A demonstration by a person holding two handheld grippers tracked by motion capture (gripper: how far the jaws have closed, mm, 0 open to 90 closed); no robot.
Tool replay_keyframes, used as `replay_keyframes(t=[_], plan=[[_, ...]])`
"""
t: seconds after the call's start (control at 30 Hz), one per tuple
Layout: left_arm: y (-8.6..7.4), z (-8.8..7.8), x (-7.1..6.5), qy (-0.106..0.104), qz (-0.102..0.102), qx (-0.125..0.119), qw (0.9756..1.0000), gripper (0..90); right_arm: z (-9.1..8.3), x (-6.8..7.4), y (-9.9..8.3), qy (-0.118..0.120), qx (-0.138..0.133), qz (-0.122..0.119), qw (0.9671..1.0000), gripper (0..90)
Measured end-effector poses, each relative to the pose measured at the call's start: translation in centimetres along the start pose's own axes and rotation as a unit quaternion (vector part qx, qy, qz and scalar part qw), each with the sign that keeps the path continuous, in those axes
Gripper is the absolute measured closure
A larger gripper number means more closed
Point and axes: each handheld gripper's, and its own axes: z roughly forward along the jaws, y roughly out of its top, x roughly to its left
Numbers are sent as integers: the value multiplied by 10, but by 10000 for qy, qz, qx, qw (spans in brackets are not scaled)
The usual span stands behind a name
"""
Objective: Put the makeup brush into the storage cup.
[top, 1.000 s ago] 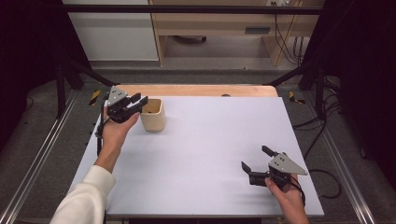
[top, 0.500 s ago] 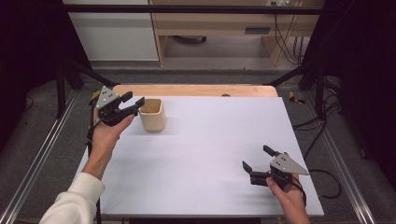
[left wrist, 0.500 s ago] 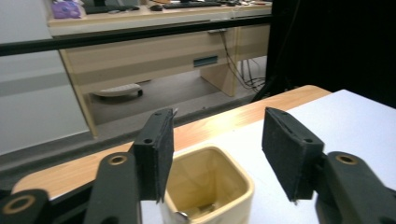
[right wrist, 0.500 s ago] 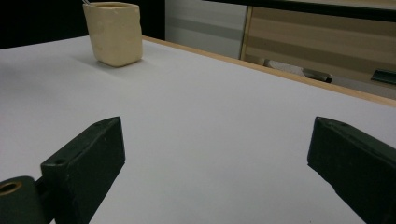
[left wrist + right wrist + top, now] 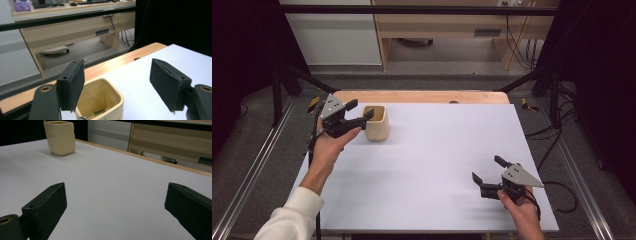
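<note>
The cream cup sits at the far left of the white surface, just beside the left gripper with wide jaws, far from the right gripper, also wide.

High view overhead, facing forward; gripper views low, sharing the cup.

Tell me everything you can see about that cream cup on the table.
The cream cup is a squarish, round-cornered pot, glossy like ceramic, its sides slightly uneven. It stands upright and open-topped on the white table top, near the far left corner by the wooden edge. Something metallic lies inside at the bottom; what it is cannot be told. The left gripper is open right beside the rim; whether it touches is unclear.
</note>
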Motion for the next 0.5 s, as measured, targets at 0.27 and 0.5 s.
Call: replay_keyframes(t=[0.27, 0.5], plan=[[-1, 4, -20, -359, 81, 103, 9993, 78, 0, 0, 0, -4, -9, 23, 10000, 43], [-2, 1, -38, -701, 134, 19, 9974, 55, -1, 0, 0, -34, -24, 42, 10000, 42]])
